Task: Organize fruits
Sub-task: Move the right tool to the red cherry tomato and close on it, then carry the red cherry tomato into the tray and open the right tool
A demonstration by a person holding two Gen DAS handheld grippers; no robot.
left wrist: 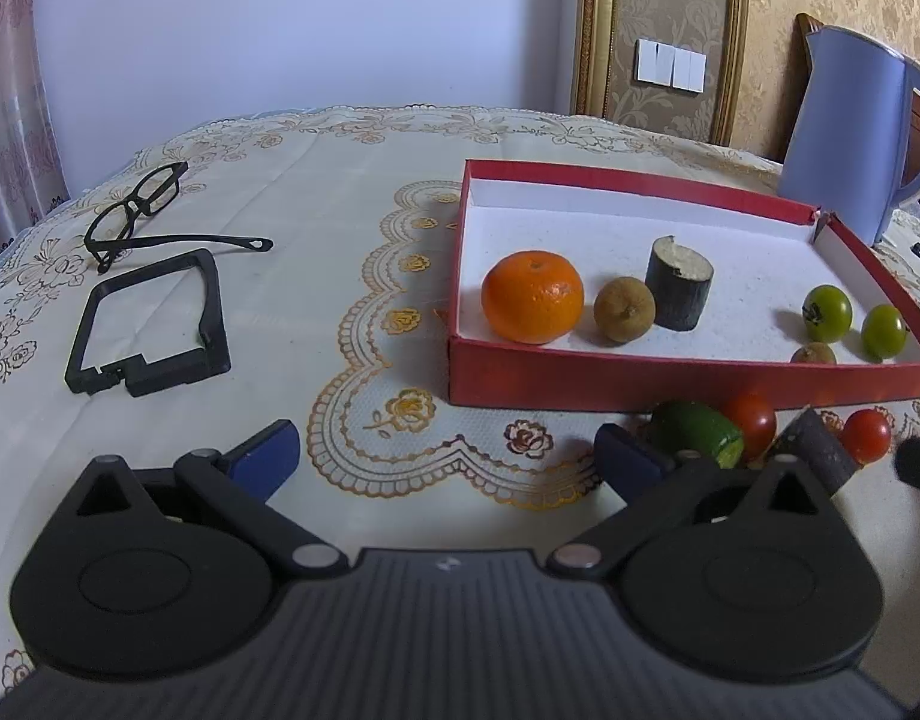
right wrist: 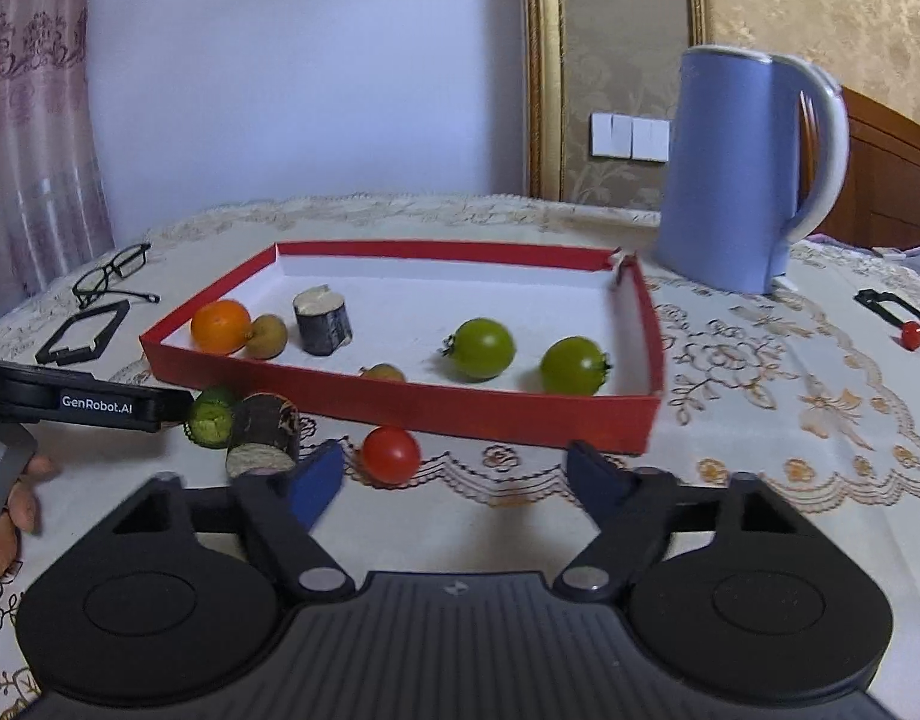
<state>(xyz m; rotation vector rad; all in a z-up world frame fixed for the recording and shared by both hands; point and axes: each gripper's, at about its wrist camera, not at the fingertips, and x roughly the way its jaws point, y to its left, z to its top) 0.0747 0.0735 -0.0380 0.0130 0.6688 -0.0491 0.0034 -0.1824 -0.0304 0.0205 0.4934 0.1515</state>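
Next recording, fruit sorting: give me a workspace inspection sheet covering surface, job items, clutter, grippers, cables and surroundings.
Surface: table under a cream floral tablecloth.
Job's things: red tray holds an orange, two green tomatoes, two small brown fruits and a dark cut stalk piece. Outside, before the tray: a red tomato, a cucumber piece, another stalk piece.
Clutter: eyeglasses, black frame, blue kettle.
Grippers: left gripper open, empty; right gripper open, empty, behind the red tomato.
Cables: nothing seen.
Surroundings: wall switches, curtain.
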